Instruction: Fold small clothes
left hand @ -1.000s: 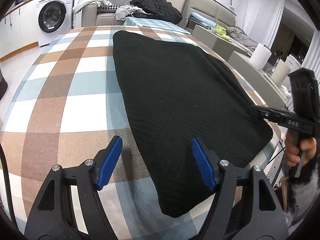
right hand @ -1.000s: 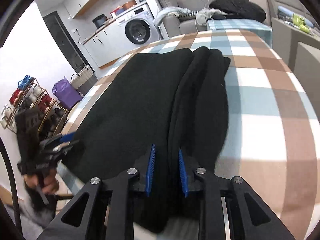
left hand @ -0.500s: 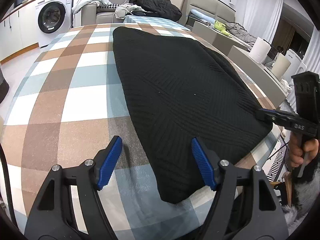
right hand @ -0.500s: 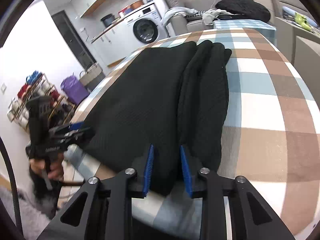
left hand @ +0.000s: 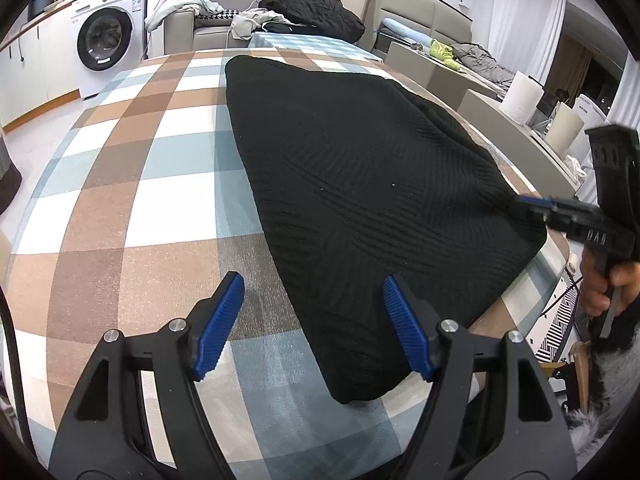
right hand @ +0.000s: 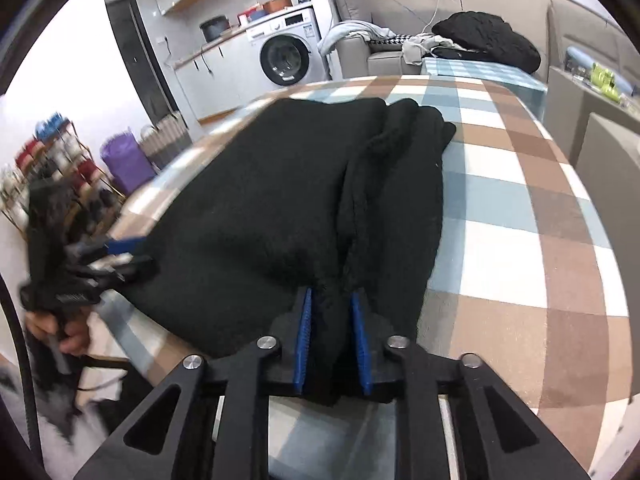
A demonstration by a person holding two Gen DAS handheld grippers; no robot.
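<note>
Through the left wrist camera, starting at the left: showed a white front-loading washing machine (left hand: 104, 40) by the far wall, then a beige sofa (left hand: 208, 28) heaped with a black padded jacket (left hand: 316, 12). Nearer, showed a table (left hand: 160, 184) under a brown, white and pale-blue checked cloth, with a black ribbed knit garment (left hand: 360, 184) lying on it from the far middle down to the near right edge. Held the left gripper (left hand: 313, 284) low at the near side, blue ribbed fingers (left hand: 218, 324) spread wide and released, grasping nothing: one over bare checked cloth, the other over the garment's near corner. Could not tell whether either touched the surface. Farther right, met the right gripper at the garment's right edge, carried by a hand (left hand: 608, 284) beyond the table's rim, with two white paper rolls (left hand: 522, 96) behind.

Through the right wrist camera, again from the left: caught a blurred shoe rack (right hand: 60, 160) and a purple bag (right hand: 124, 160) on the floor, with the left gripper blurred at the garment's left edge. Toward the middle, found the garment folded over, a thick raised ridge running along its right part. Kept the right gripper (right hand: 332, 296) pinched on the near end of that ridge, knit bunched between both pads, though just eased a little wider. To the right, only bare checked cloth.
</note>
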